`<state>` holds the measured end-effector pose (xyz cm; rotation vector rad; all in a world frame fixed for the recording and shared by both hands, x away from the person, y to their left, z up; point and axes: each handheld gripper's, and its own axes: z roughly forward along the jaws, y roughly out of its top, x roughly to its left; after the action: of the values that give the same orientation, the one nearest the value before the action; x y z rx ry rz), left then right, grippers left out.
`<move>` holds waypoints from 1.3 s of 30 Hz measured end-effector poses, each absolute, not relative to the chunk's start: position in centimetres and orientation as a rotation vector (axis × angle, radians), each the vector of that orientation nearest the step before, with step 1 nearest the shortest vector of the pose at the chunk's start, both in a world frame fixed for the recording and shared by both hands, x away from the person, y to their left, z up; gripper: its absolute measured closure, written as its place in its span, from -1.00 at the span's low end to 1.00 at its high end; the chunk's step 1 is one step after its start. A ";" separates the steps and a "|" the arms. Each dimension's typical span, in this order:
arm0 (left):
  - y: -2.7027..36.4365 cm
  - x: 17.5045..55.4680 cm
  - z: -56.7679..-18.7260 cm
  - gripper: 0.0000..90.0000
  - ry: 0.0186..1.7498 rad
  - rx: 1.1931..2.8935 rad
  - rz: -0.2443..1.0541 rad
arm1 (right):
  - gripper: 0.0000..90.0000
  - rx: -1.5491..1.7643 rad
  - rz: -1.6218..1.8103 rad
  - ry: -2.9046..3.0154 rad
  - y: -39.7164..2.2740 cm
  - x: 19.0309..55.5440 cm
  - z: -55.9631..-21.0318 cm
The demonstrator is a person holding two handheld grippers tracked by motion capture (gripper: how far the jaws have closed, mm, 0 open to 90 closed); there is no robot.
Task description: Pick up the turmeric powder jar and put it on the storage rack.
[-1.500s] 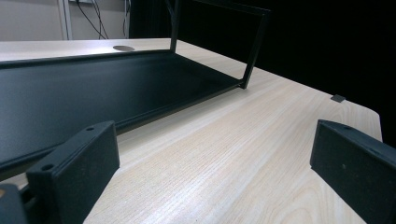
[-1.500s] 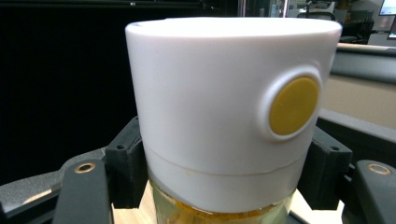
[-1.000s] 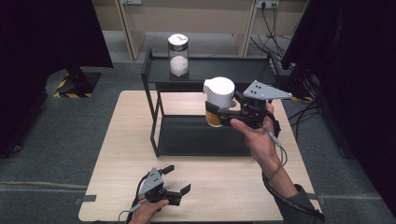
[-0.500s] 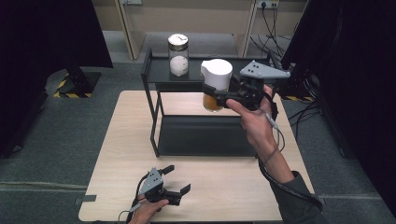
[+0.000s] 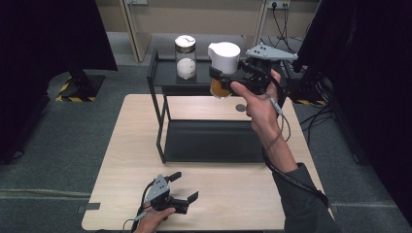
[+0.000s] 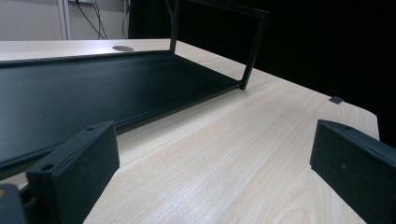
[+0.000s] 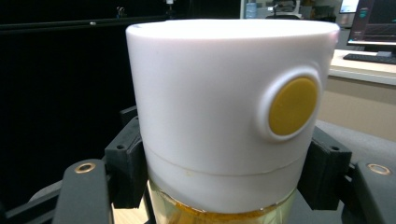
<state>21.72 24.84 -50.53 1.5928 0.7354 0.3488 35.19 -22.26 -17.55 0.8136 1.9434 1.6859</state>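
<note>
My right gripper [image 5: 219, 77] is shut on a jar with a tall white lid and yellow-orange contents [image 5: 223, 68], held in the air just in front of the black rack's top shelf [image 5: 167, 77]. In the right gripper view the jar [image 7: 229, 112] sits close up, its white lid bearing a round yellow button, and both black pads [image 7: 126, 168] press its sides. A second glass jar with white powder and a metal lid [image 5: 185, 56] stands on the top shelf. My left gripper [image 5: 183, 187] rests open at the table's front edge, with only the wooden tabletop [image 6: 224, 158] between its fingers.
The black two-tier rack has a bare lower tray [image 5: 214, 141] on the light wooden table [image 5: 126, 141]. A small round hole [image 5: 240, 108] marks the tabletop behind the rack. Dark curtains flank both sides, and cables lie on the floor at the back right.
My right gripper has carried the white-lidded jar upward and farther back, from beside the lower tray's level to the height of the top shelf. The left gripper has stayed put.
</note>
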 end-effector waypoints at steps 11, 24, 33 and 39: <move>24.8 21.7 -50.5 -0.98 0.734 1.595 0.345 | -0.32 0.875 1.632 1.893 -21.0 37.0 -16.9; 24.9 21.7 -50.6 -0.98 0.730 1.592 0.342 | -0.32 0.911 1.591 1.849 -19.1 38.8 -17.1; 24.9 21.7 -50.6 -0.98 0.729 1.594 0.337 | -0.32 0.937 1.577 1.820 -18.6 39.7 -18.0; 24.8 21.7 -50.6 -0.98 0.728 1.594 0.337 | -0.32 0.939 1.575 1.810 -18.4 40.2 -18.6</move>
<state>21.68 24.84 -50.57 1.5943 0.7280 0.3370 40.16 -18.35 -18.63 0.9394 1.8098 1.5749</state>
